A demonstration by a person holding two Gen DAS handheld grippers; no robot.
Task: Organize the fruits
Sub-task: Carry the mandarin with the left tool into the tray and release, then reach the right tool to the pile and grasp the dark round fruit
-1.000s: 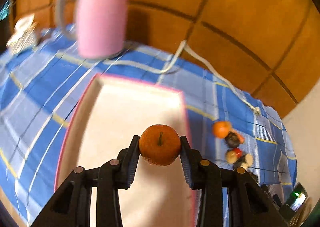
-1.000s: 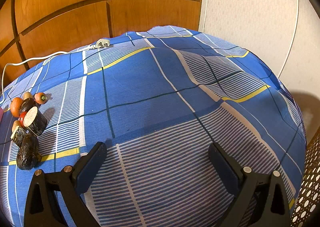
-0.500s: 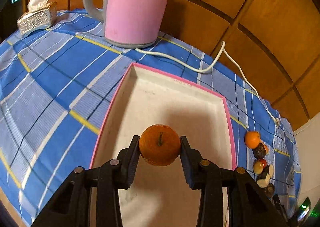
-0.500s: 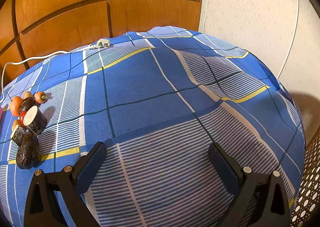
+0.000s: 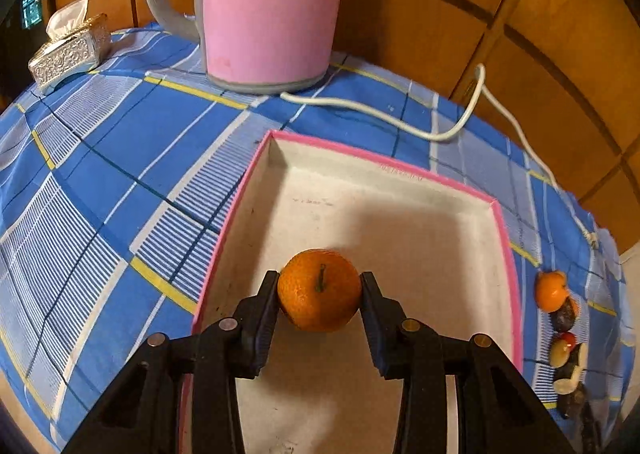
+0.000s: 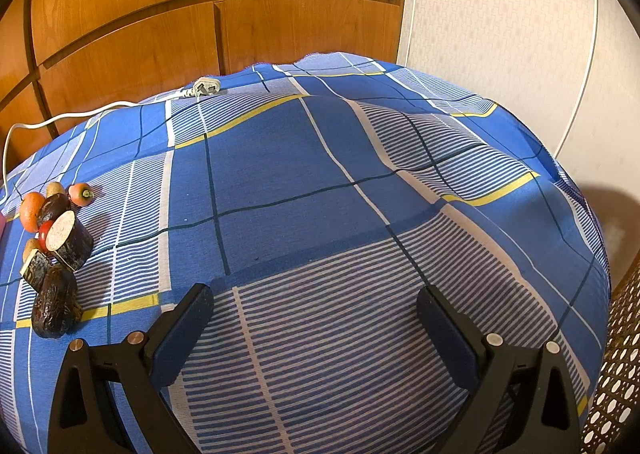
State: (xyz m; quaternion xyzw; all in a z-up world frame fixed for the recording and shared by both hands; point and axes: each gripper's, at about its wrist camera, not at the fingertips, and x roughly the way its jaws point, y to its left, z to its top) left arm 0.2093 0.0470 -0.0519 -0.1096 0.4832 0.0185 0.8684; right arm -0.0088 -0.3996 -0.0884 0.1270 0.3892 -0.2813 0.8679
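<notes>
Left gripper is clenched on an orange mandarin, stem facing the camera, one pad on each flank of the fruit. The mandarin hangs over the near part of the pink-rimmed tray, whose white floor carries no fruit in this view. Whether the fruit already touches the floor cannot be told; a soft shadow lies below it.

Right gripper is released, jaws standing wide, nothing between them, hovering over bare blue checked tablecloth. The remaining fruit pile sits at the far left of the right wrist view: orange pieces, a small red one, dark cut chunks with pale faces, a wrinkled dark piece nearest the camera. In the left wrist view the same pile lies on the cloth just outside the tray's right wall.

Risks, as judged:
- Grip is on a round, smooth-skinned fruit at two narrow contact lines. If the pads loosen while it is above the floor, it probably drops and rolls; the tray floor is flat and open, so it could run to a wall or bounce toward the low rim.
- Squeezing harder to prevent slip may bruise or split the skin.
- Release near the left wall risks the outer finger catching the pink rim and shifting the light tray across the cloth.
- Pink kettle and its white cord lie just beyond the tray's far edge; an overshoot forward could snag the cord.
- Tissue box stands well apart, no concern.
</notes>
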